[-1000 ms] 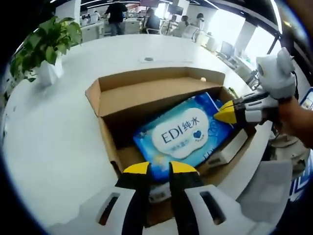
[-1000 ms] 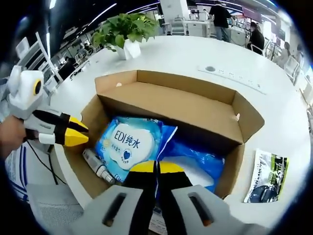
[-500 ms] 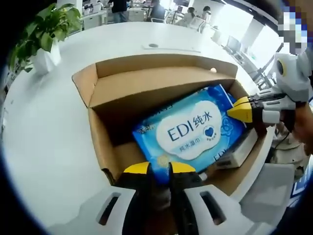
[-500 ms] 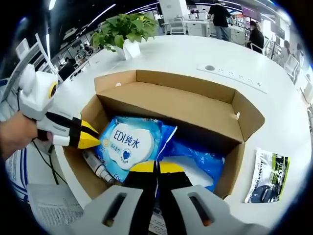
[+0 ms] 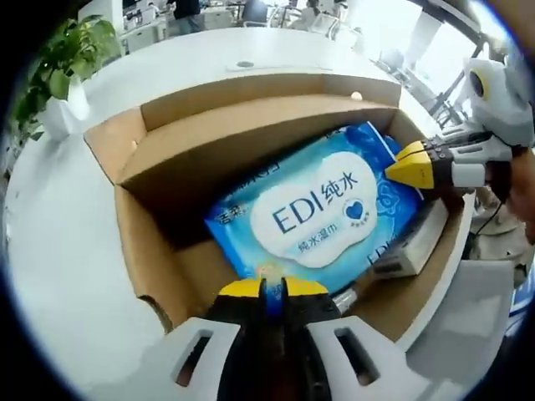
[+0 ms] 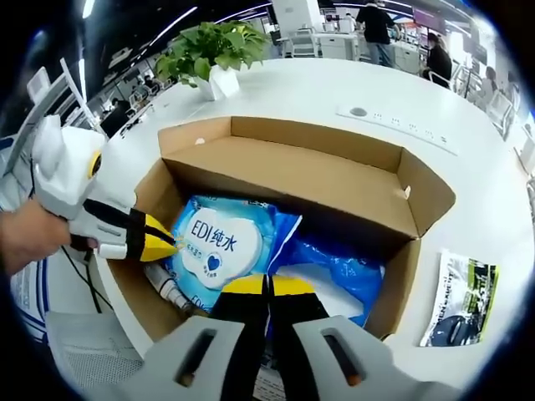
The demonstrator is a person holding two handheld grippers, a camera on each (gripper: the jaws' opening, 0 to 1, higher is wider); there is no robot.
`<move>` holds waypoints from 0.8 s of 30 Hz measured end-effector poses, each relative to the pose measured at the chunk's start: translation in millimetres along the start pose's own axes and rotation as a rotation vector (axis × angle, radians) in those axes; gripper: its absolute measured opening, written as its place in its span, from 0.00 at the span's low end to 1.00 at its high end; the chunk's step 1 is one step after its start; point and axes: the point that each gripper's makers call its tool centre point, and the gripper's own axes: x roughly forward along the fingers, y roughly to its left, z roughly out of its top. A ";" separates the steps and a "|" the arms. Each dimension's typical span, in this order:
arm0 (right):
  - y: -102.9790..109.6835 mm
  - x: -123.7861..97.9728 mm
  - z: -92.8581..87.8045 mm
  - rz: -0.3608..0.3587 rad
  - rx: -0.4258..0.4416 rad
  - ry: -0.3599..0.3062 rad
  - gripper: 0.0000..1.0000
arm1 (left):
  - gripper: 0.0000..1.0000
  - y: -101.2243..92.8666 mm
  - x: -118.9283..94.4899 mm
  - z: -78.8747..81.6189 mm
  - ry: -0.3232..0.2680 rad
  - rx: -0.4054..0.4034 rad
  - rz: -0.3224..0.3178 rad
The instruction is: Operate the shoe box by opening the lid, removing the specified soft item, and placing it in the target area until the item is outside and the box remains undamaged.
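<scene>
Wipes pack (image 5: pixel 322 209) lying in open shoe box (image 5: pixel 150 167) near worktop (image 5: pixel 58 251) edge; left claw (image 5: pixel 273 288) pinching its corner, right claw (image 6: pixel 267 285) closed on its far end. Next: lift clear without snagging cardboard.

you've got bright, even overhead office light in both views. windows (image 5: pixel 435 33) blow out to white glare. the white table (image 6: pixel 318 92) reads near overexposed. box interior (image 6: pixel 251 209) sits in shadow. fisheye bends edges; background soft.
</scene>
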 end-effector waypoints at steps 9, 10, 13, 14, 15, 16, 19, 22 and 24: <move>-1.5 1.1 -0.7 0.015 0.015 -0.006 0.00 | 0.06 6.2 -11.1 4.2 -0.030 -0.014 0.017; -1.6 0.9 -0.4 0.016 0.019 -0.007 0.00 | 0.07 5.2 -9.5 4.0 -0.024 -0.017 0.022; -0.5 -0.8 1.1 0.016 0.011 -0.010 0.00 | 0.10 8.2 -7.9 7.4 -0.027 -0.026 0.047; -0.8 -1.6 1.7 0.013 0.008 -0.014 0.00 | 0.11 8.7 -6.7 7.5 -0.018 -0.020 0.052; -1.7 -2.1 1.4 0.010 0.002 -0.015 0.00 | 0.12 8.4 -5.8 8.0 -0.018 -0.020 0.052; -1.9 -2.2 1.4 0.010 0.001 -0.015 0.00 | 0.13 7.8 -6.2 7.8 -0.017 -0.018 0.053; -4.4 -6.0 2.0 0.001 0.002 -0.027 0.00 | 0.14 6.2 -5.2 7.8 -0.009 -0.003 0.061; -8.3 -7.5 2.2 -0.009 0.001 -0.033 0.00 | 0.18 1.3 -4.7 3.5 0.015 0.008 0.075; -11.3 -9.9 2.8 -0.017 0.001 -0.040 0.00 | 0.20 0.6 -4.0 4.0 0.024 0.012 0.079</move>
